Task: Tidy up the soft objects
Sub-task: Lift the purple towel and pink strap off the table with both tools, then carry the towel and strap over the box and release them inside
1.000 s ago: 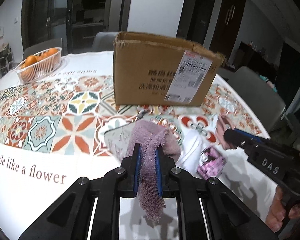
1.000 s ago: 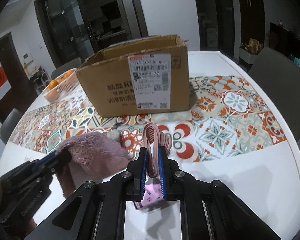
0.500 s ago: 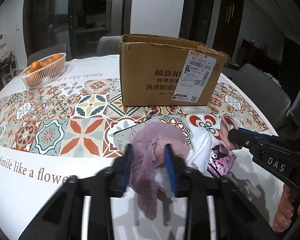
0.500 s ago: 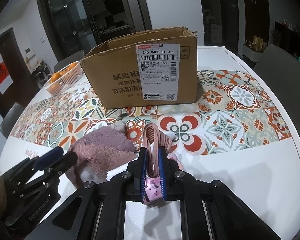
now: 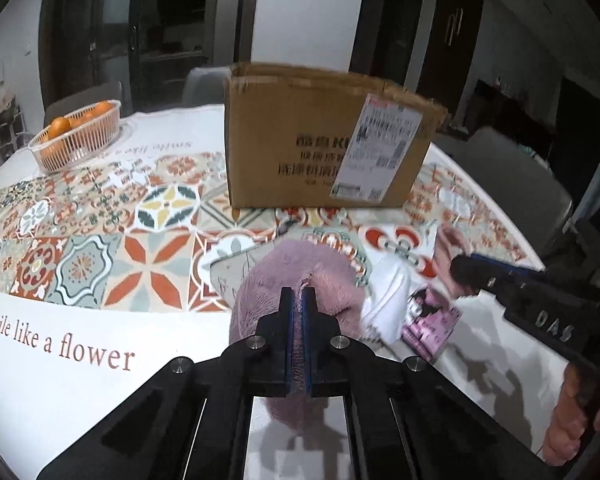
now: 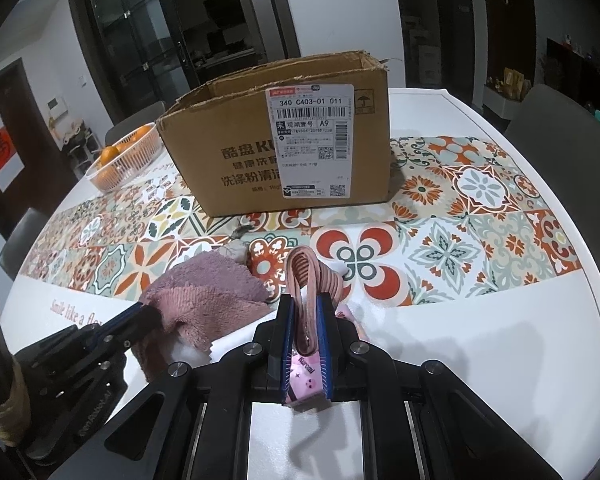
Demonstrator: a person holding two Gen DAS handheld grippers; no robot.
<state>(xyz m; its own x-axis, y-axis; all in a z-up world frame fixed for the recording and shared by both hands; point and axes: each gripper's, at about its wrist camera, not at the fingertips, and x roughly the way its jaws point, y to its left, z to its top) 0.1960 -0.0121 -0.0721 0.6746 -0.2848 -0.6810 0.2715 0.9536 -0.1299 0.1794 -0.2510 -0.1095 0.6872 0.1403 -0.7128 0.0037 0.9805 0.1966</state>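
Note:
My left gripper (image 5: 299, 294) is shut on a mauve fluffy towel (image 5: 300, 272) that bulges in front of the jaws; the towel also shows in the right wrist view (image 6: 208, 292), held by the left gripper (image 6: 146, 312). My right gripper (image 6: 305, 304) is shut on a pink folded cloth with a cartoon print (image 6: 306, 280), held just above the table. The right gripper (image 5: 460, 272) and its pink cloth (image 5: 450, 244) also show in the left wrist view. An open cardboard box (image 6: 284, 144) stands behind on the table, also in the left wrist view (image 5: 320, 140).
A white cloth (image 5: 392, 292) and a pink printed packet (image 5: 430, 324) lie on the patterned tablecloth (image 5: 100, 240) between the grippers. A basket of oranges (image 5: 76, 134) stands at the far left. Grey chairs (image 6: 560, 120) surround the round table.
My left gripper opened briefly around the towel half a second ago and has shut on it again. The right gripper keeps its hold on the pink cloth, slightly lower and nearer.

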